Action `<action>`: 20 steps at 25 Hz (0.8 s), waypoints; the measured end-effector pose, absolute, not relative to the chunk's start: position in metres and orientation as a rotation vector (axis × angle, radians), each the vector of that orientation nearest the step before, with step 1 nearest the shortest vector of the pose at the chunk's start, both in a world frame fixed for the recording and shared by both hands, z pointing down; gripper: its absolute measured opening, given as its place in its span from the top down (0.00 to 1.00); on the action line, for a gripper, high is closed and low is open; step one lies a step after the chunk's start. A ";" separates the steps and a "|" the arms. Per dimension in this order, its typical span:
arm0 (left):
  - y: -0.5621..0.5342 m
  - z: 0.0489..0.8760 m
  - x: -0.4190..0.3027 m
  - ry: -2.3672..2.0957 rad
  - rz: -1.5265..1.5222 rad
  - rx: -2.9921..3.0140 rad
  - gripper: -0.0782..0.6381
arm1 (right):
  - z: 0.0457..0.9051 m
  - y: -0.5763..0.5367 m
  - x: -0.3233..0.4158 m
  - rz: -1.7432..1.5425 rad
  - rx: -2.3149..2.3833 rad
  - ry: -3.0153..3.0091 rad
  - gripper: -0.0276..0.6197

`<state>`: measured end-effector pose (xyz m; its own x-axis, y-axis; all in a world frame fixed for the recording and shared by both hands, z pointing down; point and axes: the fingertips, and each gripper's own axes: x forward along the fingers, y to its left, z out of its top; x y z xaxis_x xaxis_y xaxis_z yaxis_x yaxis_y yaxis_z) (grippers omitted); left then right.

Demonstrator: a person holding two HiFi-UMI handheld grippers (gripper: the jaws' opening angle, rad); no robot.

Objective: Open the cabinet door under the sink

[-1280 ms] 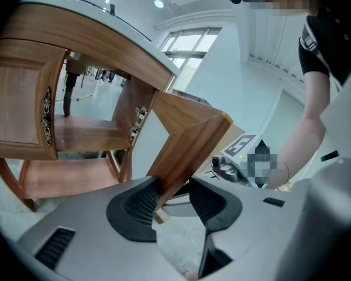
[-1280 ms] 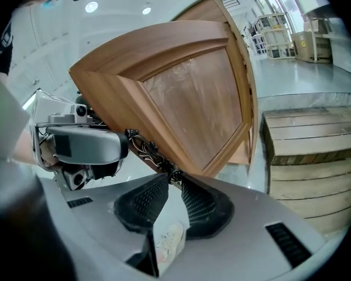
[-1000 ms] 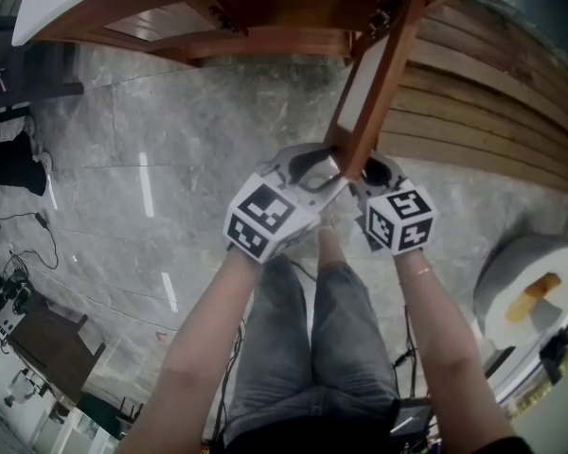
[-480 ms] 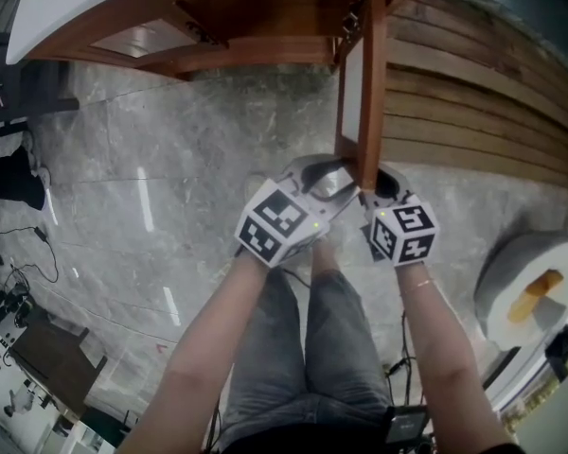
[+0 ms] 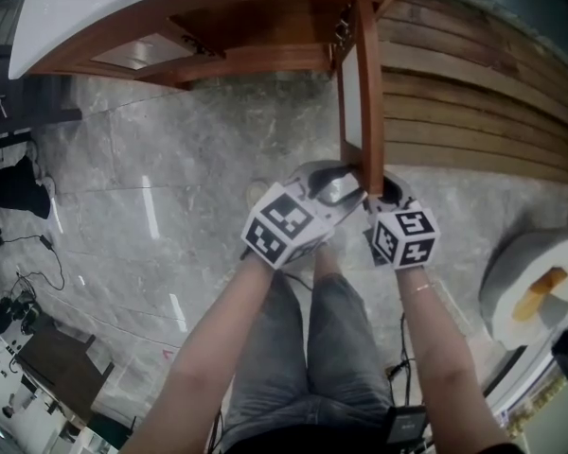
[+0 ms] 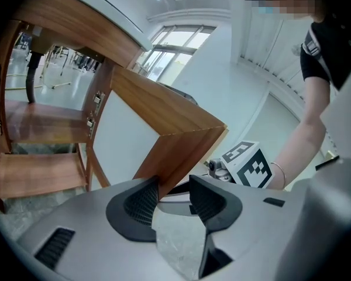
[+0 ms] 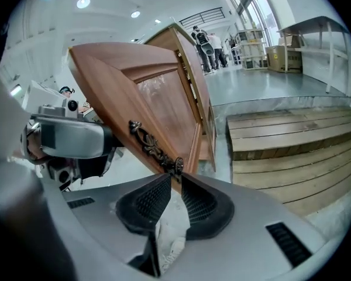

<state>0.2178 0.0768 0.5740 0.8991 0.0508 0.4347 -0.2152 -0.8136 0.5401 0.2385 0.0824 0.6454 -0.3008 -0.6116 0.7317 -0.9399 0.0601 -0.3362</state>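
Head view, nearest first: both forearms reach out over the person's knees, and the left gripper [image 5: 348, 180] and right gripper [image 5: 379, 185] sit either side of the free edge of the cabinet door [image 5: 369, 93], low on it. A second ago that door slanted away to the right from its hinges; now it stands almost straight out from the cabinet [image 5: 265, 26], and both grippers have come back toward the person with it, so the swing is well along. In the left gripper view the jaws stand apart with the door's lower corner dropped between them: the left pad lies against the wood, while a gap shows at the right pad, so this looks like a hook or brace, not a clamp. In the right gripper view the jaws have just been closing, and their tips now appear to pinch the lower end of the ornate handle [image 7: 153, 146] together with the door's edge. Beyond them the cabinet's inside lies open under the white sink top [image 5: 123, 8], with wooden decking [image 5: 473, 93] to the right. By my judgement the door is open enough to count, with only a little travel left.
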 end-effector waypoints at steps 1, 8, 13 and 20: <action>0.078 0.575 0.218 -0.107 0.581 2.454 0.67 | 0.646 0.085 0.235 1.128 1.535 -1.957 0.88; 0.091 0.576 0.205 -0.086 0.614 2.428 0.67 | 0.632 0.101 0.208 1.156 1.469 -2.004 0.88; 0.097 0.556 0.185 -0.114 0.608 2.410 0.67 | 0.596 0.110 0.184 1.174 1.467 -2.052 0.88; 0.089 0.507 0.166 -0.117 0.621 2.445 0.67 | 0.530 0.119 0.174 1.160 1.542 -2.051 0.88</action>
<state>0.1658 0.0888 0.5075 0.8863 0.0608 0.4591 -0.2236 -0.8121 0.5391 0.1742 0.1195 0.5303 -0.3633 -0.6449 0.6724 -0.9085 0.0851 -0.4092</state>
